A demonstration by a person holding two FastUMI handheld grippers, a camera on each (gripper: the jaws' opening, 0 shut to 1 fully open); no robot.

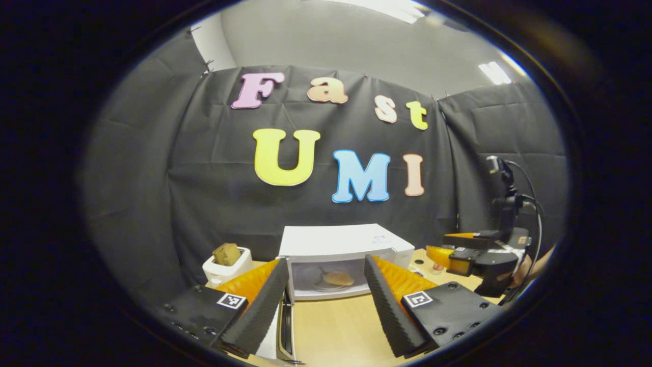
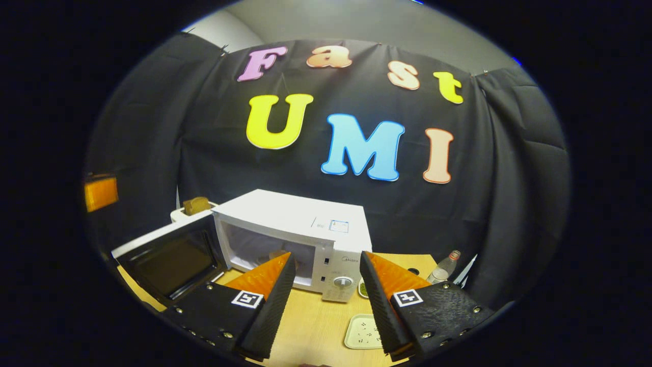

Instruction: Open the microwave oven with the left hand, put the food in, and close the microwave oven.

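Closing comes next, we judge: the food (image 1: 338,278) sits inside the microwave (image 2: 300,224), its door (image 2: 170,257) swung wide. Both our left tongs (image 1: 326,300) and right tongs (image 2: 326,300) are released, empty. We should push the door's outer edge squarely.

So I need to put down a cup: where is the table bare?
Bare light wooden tabletop lies in front of the white microwave oven, right of its open door. Crowded: the right side, with a pale tray and clear plastic bottle.
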